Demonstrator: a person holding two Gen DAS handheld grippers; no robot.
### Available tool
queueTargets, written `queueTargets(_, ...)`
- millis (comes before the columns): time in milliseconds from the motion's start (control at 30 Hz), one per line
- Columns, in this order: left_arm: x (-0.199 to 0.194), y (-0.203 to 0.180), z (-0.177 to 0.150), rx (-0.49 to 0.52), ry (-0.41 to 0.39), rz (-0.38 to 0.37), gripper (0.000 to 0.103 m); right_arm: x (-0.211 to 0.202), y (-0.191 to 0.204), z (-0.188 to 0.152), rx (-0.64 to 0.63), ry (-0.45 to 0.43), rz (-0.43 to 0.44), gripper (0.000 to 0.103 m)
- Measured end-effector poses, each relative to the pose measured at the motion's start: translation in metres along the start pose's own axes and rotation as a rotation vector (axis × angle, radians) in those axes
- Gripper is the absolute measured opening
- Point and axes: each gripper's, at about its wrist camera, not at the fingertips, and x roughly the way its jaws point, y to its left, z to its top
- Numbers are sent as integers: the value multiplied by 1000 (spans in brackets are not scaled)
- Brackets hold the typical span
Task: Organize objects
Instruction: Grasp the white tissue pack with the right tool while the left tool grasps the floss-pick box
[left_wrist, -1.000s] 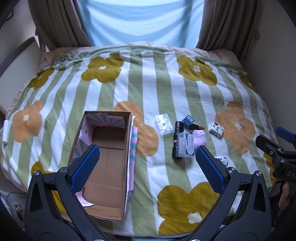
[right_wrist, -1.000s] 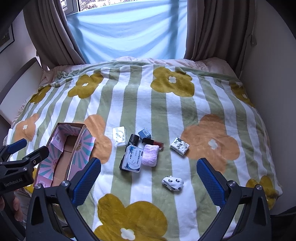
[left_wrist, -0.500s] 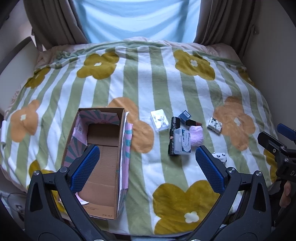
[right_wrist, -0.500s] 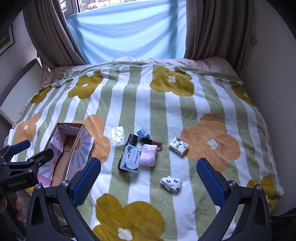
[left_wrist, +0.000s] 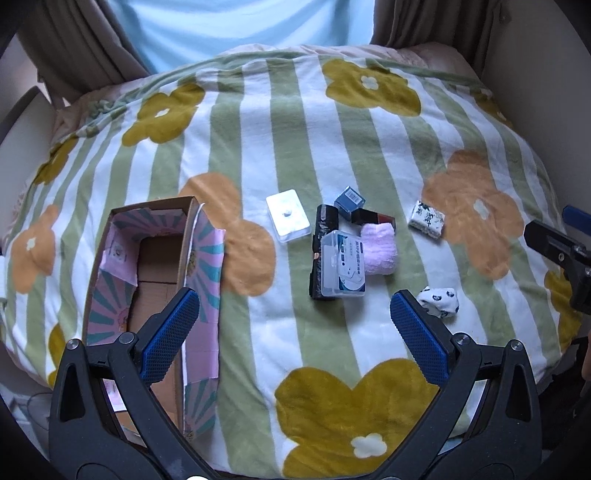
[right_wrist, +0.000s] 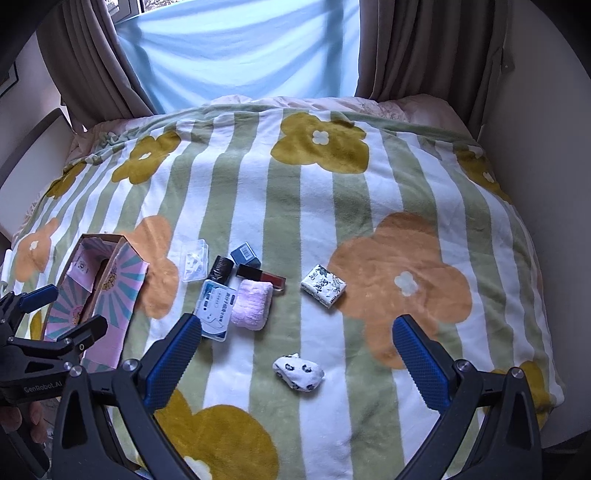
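Note:
An open cardboard box (left_wrist: 155, 280) with pink and teal flaps lies at the left of the bed; it also shows in the right wrist view (right_wrist: 92, 291). A cluster of small items lies mid-bed: a clear plastic case (left_wrist: 343, 264), a pink cloth (left_wrist: 378, 249), a black roll (left_wrist: 325, 229), a flat clear box (left_wrist: 288, 220), a small blue box (left_wrist: 349, 199), a floral packet (left_wrist: 426, 219) and a spotted white sock (right_wrist: 298, 373). My left gripper (left_wrist: 293, 332) is open and empty above the bed's near edge. My right gripper (right_wrist: 295, 354) is open and empty, near the sock.
The striped flower blanket (right_wrist: 332, 192) covers the whole bed. A wall (right_wrist: 546, 110) runs along the right side, curtains and a window at the far end. A dark lipstick-like tube (right_wrist: 260, 275) lies behind the pink cloth.
Both grippers have moved forward and slightly lower over the bed; the items look larger and closer. Nothing on the bed has moved.

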Motion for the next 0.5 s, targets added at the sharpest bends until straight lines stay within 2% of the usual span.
queueTargets(200,65,-47,-5,86,66,69,103,58,-32,-1,-77,47,3,103)
queueTargets(500,149,-101,-19,271,75,233,103,149,-62,-8,-190,109,51,103)
